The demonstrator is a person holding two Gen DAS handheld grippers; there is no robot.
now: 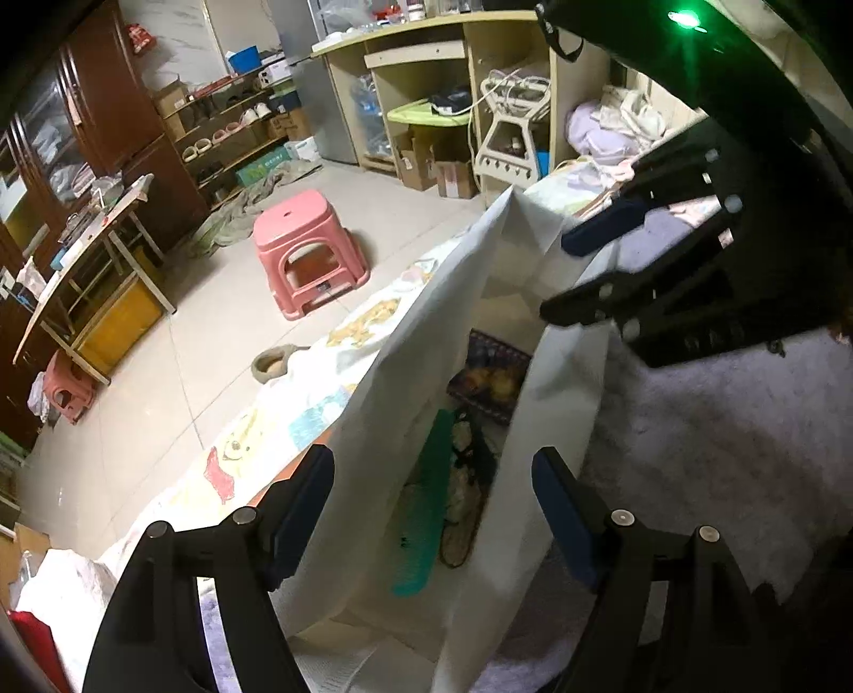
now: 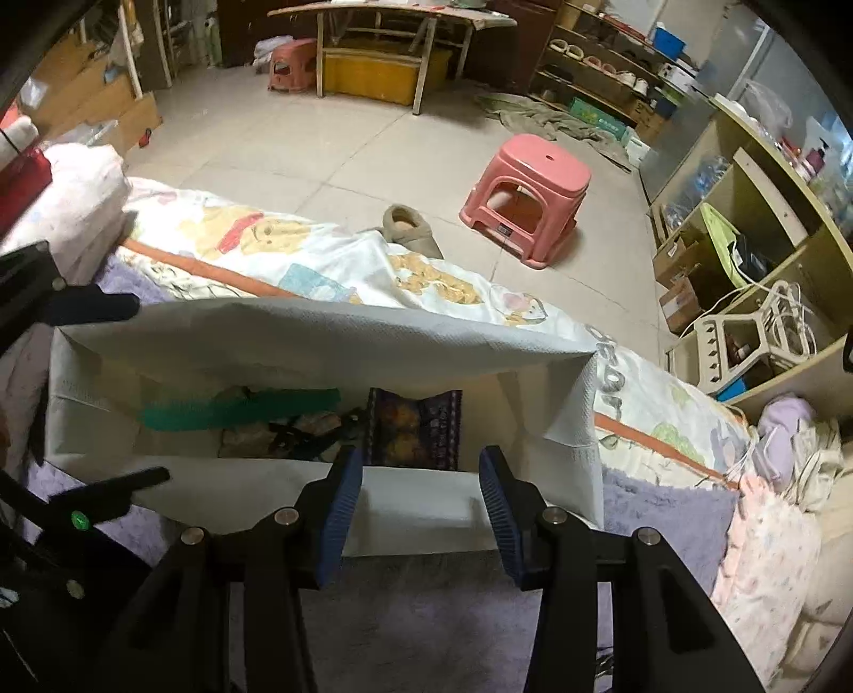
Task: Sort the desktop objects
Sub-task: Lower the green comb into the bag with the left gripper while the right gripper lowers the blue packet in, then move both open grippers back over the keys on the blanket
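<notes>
On the bed's purple blanket (image 2: 426,613) stands the white bag (image 2: 320,341), mouth wide, with a green comb (image 2: 240,408) and a dark snack packet (image 2: 416,426) already inside. My left gripper (image 1: 432,517) straddles its end wall, jaws apart; my right gripper (image 2: 421,512) hangs open and empty at the near rim. I judge packing is nearly done; next I need another object, but none shows. The dark tangle between the two items is unreadable.

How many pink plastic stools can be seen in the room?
2. One pink stool stands on the floor tiles near the slipper. A second pink stool stands farther away, beside the yellow bin under the table. More may be hidden.
</notes>
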